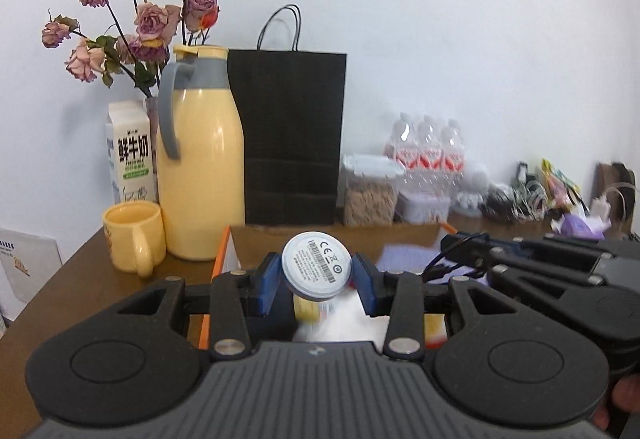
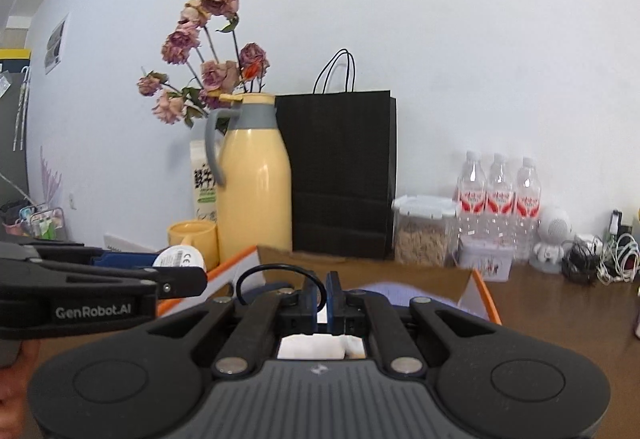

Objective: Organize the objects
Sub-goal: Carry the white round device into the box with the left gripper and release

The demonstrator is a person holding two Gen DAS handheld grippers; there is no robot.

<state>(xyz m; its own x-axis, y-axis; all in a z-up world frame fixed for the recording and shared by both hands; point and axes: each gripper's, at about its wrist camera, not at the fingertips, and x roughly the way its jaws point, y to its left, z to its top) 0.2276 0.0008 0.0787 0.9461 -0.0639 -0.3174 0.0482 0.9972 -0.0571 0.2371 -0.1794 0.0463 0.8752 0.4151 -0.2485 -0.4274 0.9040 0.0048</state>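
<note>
My left gripper (image 1: 317,281) is shut on a round white puck-shaped device (image 1: 317,266), its labelled flat face turned toward the camera and the blue pads (image 1: 267,285) pressing its sides. It hangs above an open cardboard box with orange edges (image 1: 222,253). In the right wrist view my right gripper (image 2: 321,293) is shut, with a thin black cable (image 2: 276,267) pinched between its blue pads and looping off to the left. The left gripper (image 2: 196,281) and its puck (image 2: 179,258) show at that view's left. The right gripper (image 1: 450,247) reaches in from the right of the left wrist view.
At the back stand a yellow thermos jug (image 1: 200,167), a yellow mug (image 1: 134,239), a milk carton (image 1: 130,155), dried roses (image 1: 136,19), a black paper bag (image 1: 292,135), a clear food container (image 2: 424,235), three water bottles (image 2: 498,195) and tangled cables (image 2: 600,259). The box (image 2: 482,291) holds white and purple items.
</note>
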